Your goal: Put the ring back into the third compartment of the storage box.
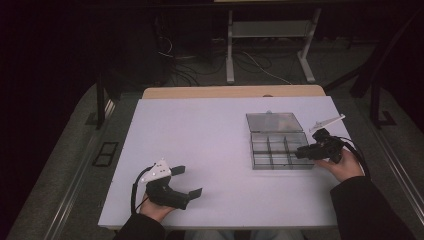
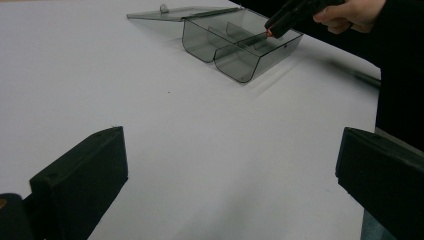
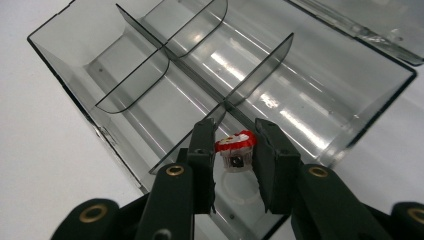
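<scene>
A smoky clear compartment box [image 1: 260,150] lies at the table's right with its lid [image 1: 274,122] folded open behind it. My right gripper [image 1: 301,152] hangs over the box's right end. In the right gripper view this gripper [image 3: 235,126] is shut on a small red-and-white piece on a clear ring [image 3: 236,144], just above a compartment beside a divider [image 3: 252,72]. My left gripper [image 1: 187,181] rests low at the front left, open and holding nothing. In the left gripper view its jaws [image 2: 232,135] stand wide apart, and the box [image 2: 235,65] and the right gripper [image 2: 287,17] lie far ahead.
The white tabletop [image 1: 200,135] stretches between the two grippers. A wooden edge [image 1: 230,92] runs along its far side. Beyond it are white desk legs [image 1: 230,55] and cables [image 1: 185,70] on a dark floor. The right sleeve [image 1: 370,210] covers the table's front right corner.
</scene>
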The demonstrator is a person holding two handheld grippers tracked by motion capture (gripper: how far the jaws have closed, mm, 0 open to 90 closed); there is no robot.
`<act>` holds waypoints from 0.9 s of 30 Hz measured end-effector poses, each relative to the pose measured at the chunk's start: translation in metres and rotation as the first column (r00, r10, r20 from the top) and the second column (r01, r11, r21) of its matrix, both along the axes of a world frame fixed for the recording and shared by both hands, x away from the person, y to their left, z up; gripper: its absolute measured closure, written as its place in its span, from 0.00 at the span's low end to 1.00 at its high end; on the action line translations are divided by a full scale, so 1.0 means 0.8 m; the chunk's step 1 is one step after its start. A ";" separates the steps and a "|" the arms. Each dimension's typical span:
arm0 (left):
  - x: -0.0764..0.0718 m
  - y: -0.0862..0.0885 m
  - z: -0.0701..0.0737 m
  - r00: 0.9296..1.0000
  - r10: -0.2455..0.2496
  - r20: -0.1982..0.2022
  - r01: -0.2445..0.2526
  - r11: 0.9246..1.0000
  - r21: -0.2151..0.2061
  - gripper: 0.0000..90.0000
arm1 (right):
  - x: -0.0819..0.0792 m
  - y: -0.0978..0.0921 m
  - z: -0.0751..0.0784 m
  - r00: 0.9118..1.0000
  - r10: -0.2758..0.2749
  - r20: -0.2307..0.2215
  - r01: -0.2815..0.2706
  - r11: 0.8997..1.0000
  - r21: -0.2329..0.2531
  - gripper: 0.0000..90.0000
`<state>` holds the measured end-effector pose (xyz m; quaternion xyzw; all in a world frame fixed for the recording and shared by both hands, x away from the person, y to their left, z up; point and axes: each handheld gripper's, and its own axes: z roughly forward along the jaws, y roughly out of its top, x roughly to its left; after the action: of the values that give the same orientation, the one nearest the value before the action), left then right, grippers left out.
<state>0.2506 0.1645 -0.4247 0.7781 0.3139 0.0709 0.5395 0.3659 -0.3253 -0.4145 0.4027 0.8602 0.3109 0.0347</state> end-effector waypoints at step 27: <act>-0.001 0.000 0.000 1.000 0.001 -0.003 -0.001 1.000 -0.004 0.00 | -0.013 0.015 0.009 1.000 -0.008 0.028 0.009 1.000 -0.025 0.52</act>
<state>0.2498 0.1642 -0.4246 0.7770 0.3155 0.0693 0.5403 0.3558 -0.3129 -0.4072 0.4016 0.8618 0.3053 0.0532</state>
